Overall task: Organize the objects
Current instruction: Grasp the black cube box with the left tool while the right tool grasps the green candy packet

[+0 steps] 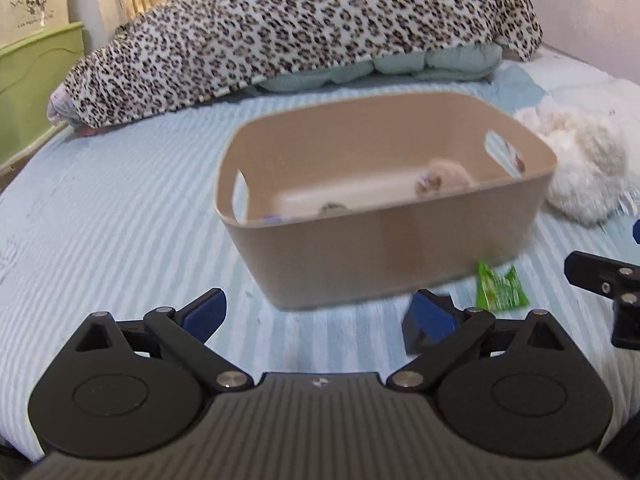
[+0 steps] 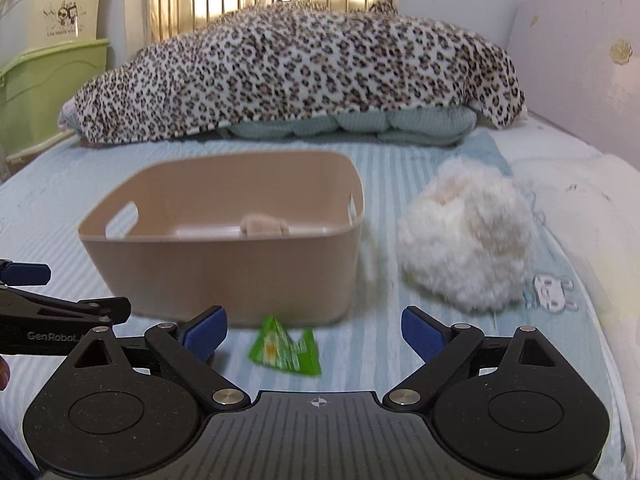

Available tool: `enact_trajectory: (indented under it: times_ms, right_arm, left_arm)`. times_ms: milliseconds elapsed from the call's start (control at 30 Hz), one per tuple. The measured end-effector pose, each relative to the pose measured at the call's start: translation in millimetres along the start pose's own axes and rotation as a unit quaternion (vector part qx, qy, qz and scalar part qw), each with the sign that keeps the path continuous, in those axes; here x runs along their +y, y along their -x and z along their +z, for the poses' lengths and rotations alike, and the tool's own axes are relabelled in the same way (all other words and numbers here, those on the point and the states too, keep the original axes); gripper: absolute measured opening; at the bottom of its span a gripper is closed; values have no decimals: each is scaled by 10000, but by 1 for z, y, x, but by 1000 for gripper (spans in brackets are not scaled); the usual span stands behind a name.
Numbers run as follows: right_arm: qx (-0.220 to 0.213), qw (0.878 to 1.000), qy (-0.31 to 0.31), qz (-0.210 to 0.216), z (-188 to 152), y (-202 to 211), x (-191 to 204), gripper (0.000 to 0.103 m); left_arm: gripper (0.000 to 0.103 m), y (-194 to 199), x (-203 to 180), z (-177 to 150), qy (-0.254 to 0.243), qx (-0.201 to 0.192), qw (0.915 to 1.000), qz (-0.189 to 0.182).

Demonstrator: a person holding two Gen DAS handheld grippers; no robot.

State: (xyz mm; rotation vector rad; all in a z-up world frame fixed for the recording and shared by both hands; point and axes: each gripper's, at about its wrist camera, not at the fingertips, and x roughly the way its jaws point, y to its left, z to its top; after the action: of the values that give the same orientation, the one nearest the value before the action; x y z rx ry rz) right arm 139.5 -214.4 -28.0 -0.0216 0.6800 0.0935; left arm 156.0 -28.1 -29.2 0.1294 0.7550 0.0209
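i see the bin (image 2: 224, 240) on the bed (image 2: 80, 184), with a small plush toy (image 1: 444, 178) inside at its right. a packet (image 2: 286, 346) lies just near of the bin's front wall. a fluffy toy (image 2: 464, 240) sits right of the bin. folded bedding (image 2: 280, 80) lies far behind.

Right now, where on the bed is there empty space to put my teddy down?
The big free patch is the striped sheet left of the tan bin, reaching back to the leopard blanket. It is crowded on the bin's other side: the fluffy white toy sits there, and the green packet lies in front.
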Motion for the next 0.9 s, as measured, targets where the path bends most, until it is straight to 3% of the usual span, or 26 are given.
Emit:
enact_trajectory:
  times_ms: [400,567,900]
  right_arm:
    - [535,9984,128,-141,-35,-35,-8,95]
    - [722,9971,144,-215,-43,-52,-13,95]
    - [863,9959,239,-98,-44,-82,-5,95]
  left_arm:
    - [100,-41,-21,-40,-2,629,9966,-525]
    - [100,-55,-33,-42,-5,571,9956,-749]
    - [98,-77,-38,-39,-26,271,9983,-513]
